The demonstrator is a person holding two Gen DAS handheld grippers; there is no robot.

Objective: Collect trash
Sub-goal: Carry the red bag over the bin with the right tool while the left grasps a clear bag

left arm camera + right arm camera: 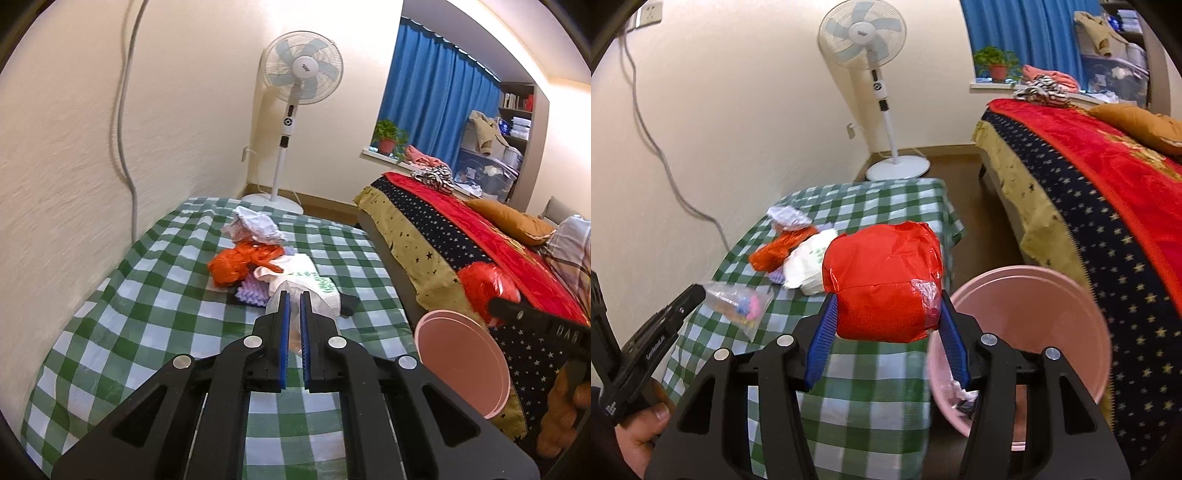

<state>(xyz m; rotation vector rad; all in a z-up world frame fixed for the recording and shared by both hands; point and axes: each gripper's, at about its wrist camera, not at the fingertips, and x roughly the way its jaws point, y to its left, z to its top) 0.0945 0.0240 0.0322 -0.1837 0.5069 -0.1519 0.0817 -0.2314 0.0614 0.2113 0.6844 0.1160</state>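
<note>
In the left wrist view, our left gripper (294,295) reaches level over the checked tablecloth (147,314), its fingers nearly together and pinching a clear plastic bag (295,325) that hangs between the blue pads. Beyond it, toward the far end of the cloth, lies a trash pile (266,266). The pink bin (461,362) stands just off the cloth's right edge.

In the right wrist view, our right gripper (886,299) tilts slightly downward, its fingers spread wide and clamped on a red wrapped bundle (882,280), whose long axis runs across the fingers. The bundle sits above the tablecloth's near right edge, just beside the bin's rim.
</note>
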